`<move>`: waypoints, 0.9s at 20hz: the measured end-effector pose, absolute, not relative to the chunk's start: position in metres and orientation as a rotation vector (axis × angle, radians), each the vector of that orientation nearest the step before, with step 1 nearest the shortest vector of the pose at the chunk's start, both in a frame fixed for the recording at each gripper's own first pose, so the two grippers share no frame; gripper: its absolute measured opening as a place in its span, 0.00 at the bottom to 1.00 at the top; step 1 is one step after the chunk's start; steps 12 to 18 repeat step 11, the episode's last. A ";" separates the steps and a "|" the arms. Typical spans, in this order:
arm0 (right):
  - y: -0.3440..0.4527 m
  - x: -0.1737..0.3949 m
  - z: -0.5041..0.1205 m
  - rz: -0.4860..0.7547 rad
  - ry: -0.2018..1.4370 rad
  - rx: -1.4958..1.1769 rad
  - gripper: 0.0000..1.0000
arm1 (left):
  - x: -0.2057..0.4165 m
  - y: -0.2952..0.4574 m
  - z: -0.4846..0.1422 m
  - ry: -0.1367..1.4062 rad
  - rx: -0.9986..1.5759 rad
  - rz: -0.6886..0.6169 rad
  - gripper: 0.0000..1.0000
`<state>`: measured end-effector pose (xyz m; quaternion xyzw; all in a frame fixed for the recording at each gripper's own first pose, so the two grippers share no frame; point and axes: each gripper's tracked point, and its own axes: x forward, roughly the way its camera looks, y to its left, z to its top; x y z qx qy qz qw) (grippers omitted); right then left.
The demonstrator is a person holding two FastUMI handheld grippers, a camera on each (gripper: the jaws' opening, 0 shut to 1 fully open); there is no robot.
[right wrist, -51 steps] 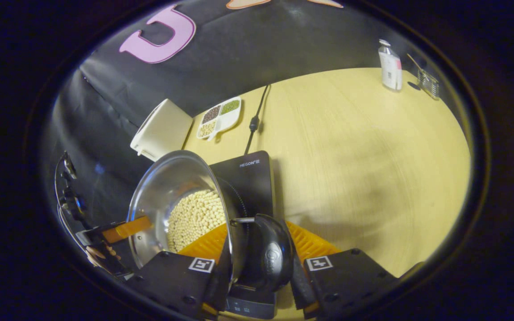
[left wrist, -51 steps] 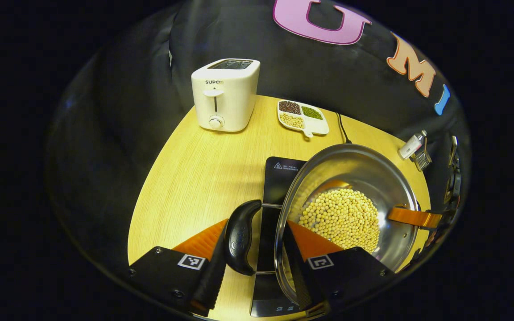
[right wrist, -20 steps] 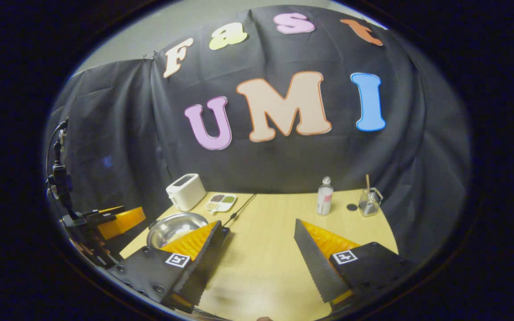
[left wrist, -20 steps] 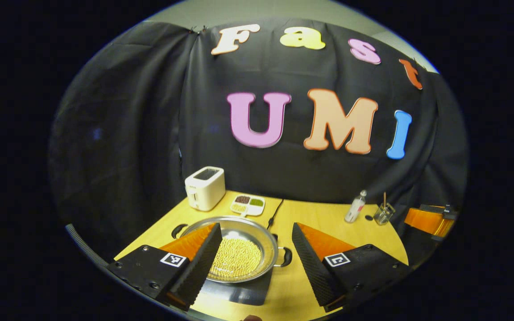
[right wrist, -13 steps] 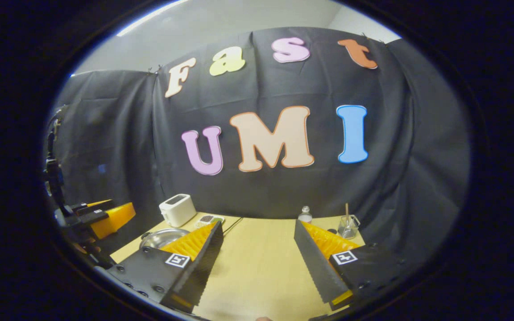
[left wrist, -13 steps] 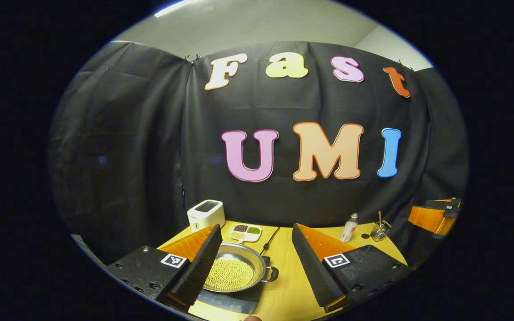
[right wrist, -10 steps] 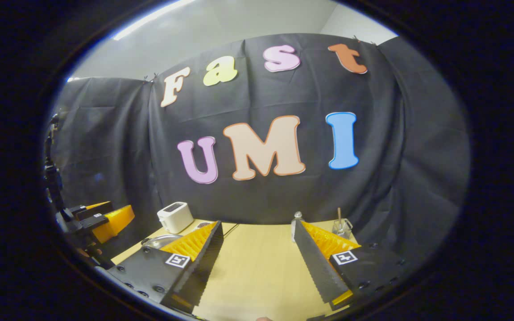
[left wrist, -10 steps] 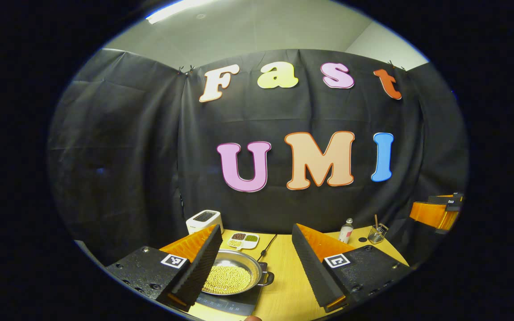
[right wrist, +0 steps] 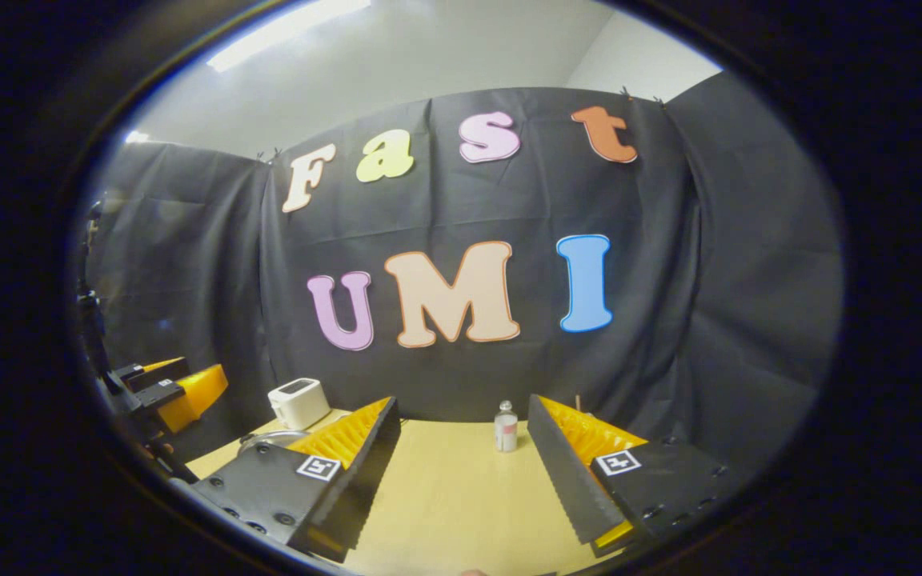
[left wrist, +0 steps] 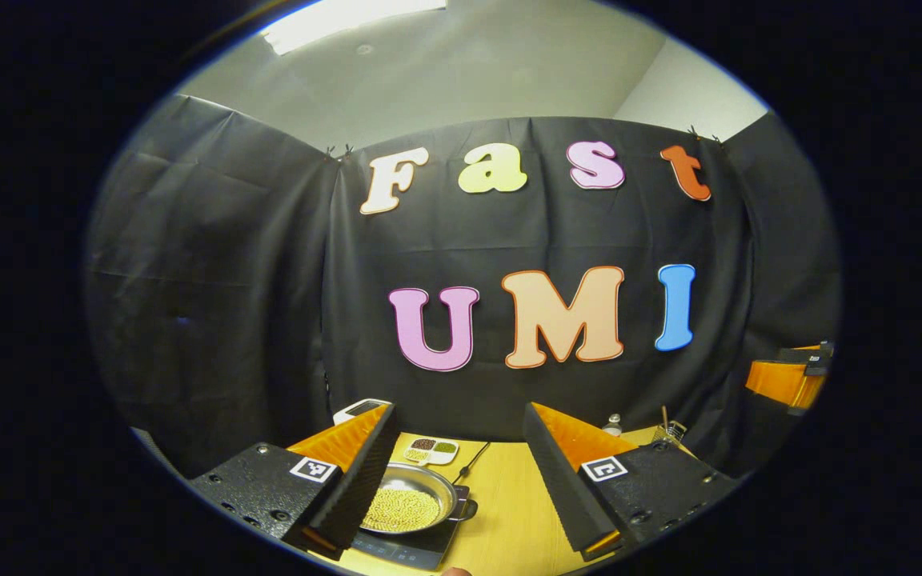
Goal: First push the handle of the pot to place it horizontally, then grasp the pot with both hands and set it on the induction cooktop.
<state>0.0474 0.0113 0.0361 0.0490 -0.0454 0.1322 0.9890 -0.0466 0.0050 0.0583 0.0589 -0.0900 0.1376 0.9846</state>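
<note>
The steel pot (left wrist: 419, 488), filled with pale beans, sits on the black induction cooktop (left wrist: 405, 548) at the table's left part, its side handle (left wrist: 466, 509) pointing right. My left gripper (left wrist: 458, 411) is held open, well back from the pot and above it, with nothing between its fingers. The right gripper (right wrist: 463, 403) is open too and holds nothing. Part of the pot's rim (right wrist: 265, 438) peeks out behind its left finger in the right gripper view. Each gripper shows far off in the other's view, the right gripper (left wrist: 785, 381) and the left gripper (right wrist: 181, 387).
A white toaster (right wrist: 298, 402) and a divided dish of beans (left wrist: 429, 450) stand at the back left of the wooden table (right wrist: 453, 496). A cord (left wrist: 473, 458) runs back from the cooktop. A small bottle (right wrist: 505, 428) and a glass (left wrist: 669, 432) stand at the back right.
Both grippers have let go of the pot's handles, opened, and drawn back and upward. The pot now rests on the cooktop and looks smaller and farther off.
</note>
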 end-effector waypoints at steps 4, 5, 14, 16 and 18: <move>0.008 0.043 0.040 0.270 -0.106 0.101 0.92 | -0.049 0.000 0.056 -0.177 0.120 0.274 0.93; 0.008 0.042 0.042 0.270 -0.117 0.100 0.92 | -0.050 -0.001 0.055 -0.176 0.115 0.272 0.93; 0.011 0.037 0.044 0.282 -0.141 0.073 0.92 | -0.050 -0.005 0.053 -0.175 0.099 0.271 0.95; 0.011 0.037 0.044 0.282 -0.141 0.073 0.92 | -0.050 -0.005 0.053 -0.175 0.099 0.271 0.95; 0.011 0.037 0.044 0.282 -0.141 0.073 0.92 | -0.050 -0.005 0.053 -0.175 0.099 0.271 0.95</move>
